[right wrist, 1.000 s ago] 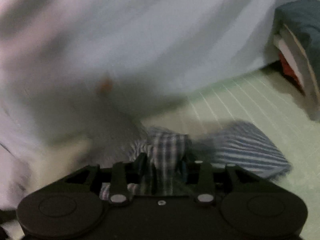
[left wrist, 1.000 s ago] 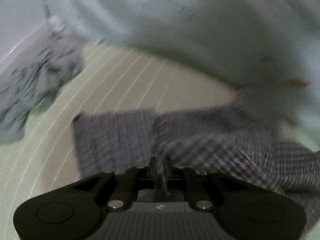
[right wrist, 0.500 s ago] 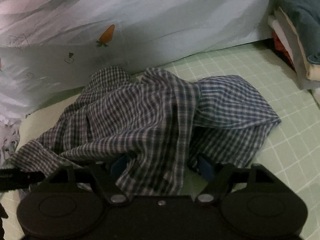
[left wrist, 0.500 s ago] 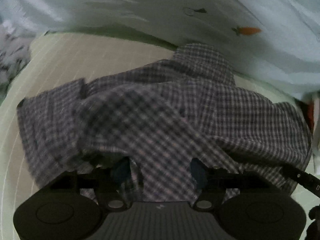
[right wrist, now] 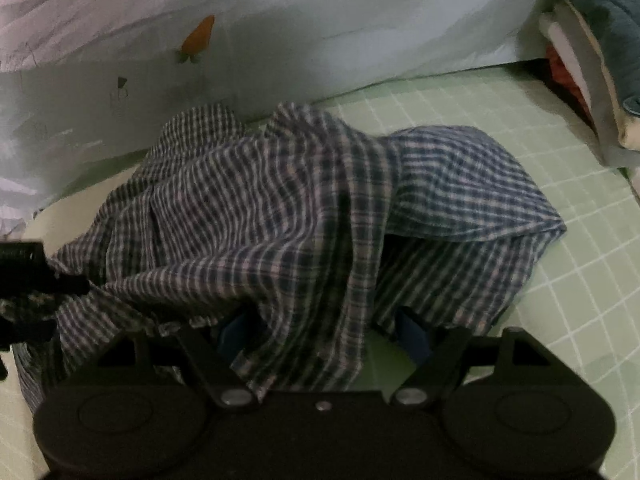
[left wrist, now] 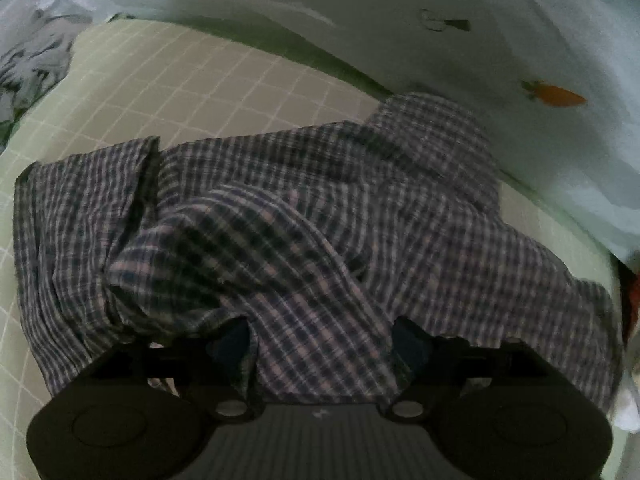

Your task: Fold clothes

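A blue and white checked shirt (left wrist: 320, 208) lies crumpled on a green checked sheet (left wrist: 208, 92); it also shows in the right wrist view (right wrist: 288, 208). My left gripper (left wrist: 320, 340) is open, its blue fingertips (left wrist: 232, 340) wide apart with a fold of the shirt lying loose between them. My right gripper (right wrist: 324, 332) is open too, and shirt cloth drapes between its blue fingertips (right wrist: 412, 332). The left gripper's black body (right wrist: 24, 272) shows at the left edge of the right wrist view.
A pale blue duvet with a carrot print (right wrist: 280, 40) lies bunched behind the shirt, also in the left wrist view (left wrist: 520, 40). A stack of folded clothes (right wrist: 592, 52) stands at the back right. A grey patterned garment (left wrist: 36, 60) lies at far left.
One second ago both grippers were shut on the shirt and held it up. They have opened, and the shirt has dropped onto the sheet in a heap.
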Available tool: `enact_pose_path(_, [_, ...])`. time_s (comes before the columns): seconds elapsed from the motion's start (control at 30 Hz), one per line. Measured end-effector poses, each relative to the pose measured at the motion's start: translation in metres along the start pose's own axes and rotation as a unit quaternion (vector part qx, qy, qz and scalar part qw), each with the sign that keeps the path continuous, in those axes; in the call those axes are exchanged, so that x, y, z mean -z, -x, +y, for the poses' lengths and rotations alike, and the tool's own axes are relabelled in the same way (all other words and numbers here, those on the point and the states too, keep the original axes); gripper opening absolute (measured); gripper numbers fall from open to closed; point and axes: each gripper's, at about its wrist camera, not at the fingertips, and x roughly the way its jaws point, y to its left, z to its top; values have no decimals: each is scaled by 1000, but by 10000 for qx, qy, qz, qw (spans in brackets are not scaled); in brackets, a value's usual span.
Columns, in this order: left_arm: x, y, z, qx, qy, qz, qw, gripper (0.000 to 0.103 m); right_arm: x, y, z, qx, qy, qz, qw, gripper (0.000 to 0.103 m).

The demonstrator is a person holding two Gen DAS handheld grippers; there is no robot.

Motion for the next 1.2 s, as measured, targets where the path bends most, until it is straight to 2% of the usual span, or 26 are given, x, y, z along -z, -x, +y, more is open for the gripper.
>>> enact_pose_path(0.13, [-8,-15,-5,-288,98,170,9994,85,1,-6,4,44,76,112,9999,79])
enact_pose_path(0.27, [-10,-29,-7,-555,46,248,9981,83,0,-9,4,60,82,202,9997,79])
enact_pose_path(0.33, [-8,-30,-1,-558,60,230,9982,63,0,-8,3,48,47,210,9998,78])
enact_pose_path(0.37, [-7,-28,4,-486,98,236,9985,58,0,-6,2,3,10,200,9998,72])
enact_pose_path(0.43, [-4,-25,16,-343,174,249,9989,41,0,-4,-1,-127,-113,186,9997,51])
enact_pose_path(0.47, [-3,-23,21,-272,212,255,9991,34,0,-2,-2,-183,-149,178,9996,33])
enact_pose_path(0.5, [-2,-21,27,-200,250,262,9991,23,-1,-1,-3,-230,-176,165,9994,11])
enact_pose_path(0.53, [-1,-20,33,-128,289,268,9991,12,-1,1,-3,-191,-109,103,9997,0])
enact_pose_path(0.57, [0,-15,39,-42,341,281,9990,7,-2,3,-3,-145,-40,36,9999,0])
enact_pose_path(0.63, [0,3,57,188,473,259,9984,4,-8,13,-4,62,103,-228,9997,0])
enact_pose_path(0.77, [1,46,98,743,623,160,9952,4,-27,32,-27,318,-48,-678,9972,0])
enact_pose_path(0.8, [1,57,107,769,614,79,9951,4,-29,34,-33,373,-79,-740,9965,0])
enact_pose_path(0.87, [0,77,124,693,587,-145,9958,4,-33,36,-39,454,-75,-823,9955,0])
enact_pose_path(0.93, [-4,92,145,614,773,-432,9942,4,-37,39,-43,509,-120,-938,9942,0])
enact_pose_path(1.0, [-7,96,170,361,1153,-747,9899,4,-40,41,-44,433,-260,-1022,9935,0])
enact_pose_path(1.07, [-7,86,183,-25,1327,-811,9878,7,-39,37,-43,179,-336,-921,9950,1])
enact_pose_path(1.13, [-1,79,186,-170,1393,-640,9880,19,-33,36,-41,9,-343,-805,9962,11])
enact_pose_path(1.17, [4,77,184,-145,1370,-607,9886,24,-30,36,-40,-76,-346,-748,9966,27])
enact_pose_path(1.2, [9,76,182,-105,1336,-594,9892,39,-27,36,-39,-157,-348,-695,9969,46])
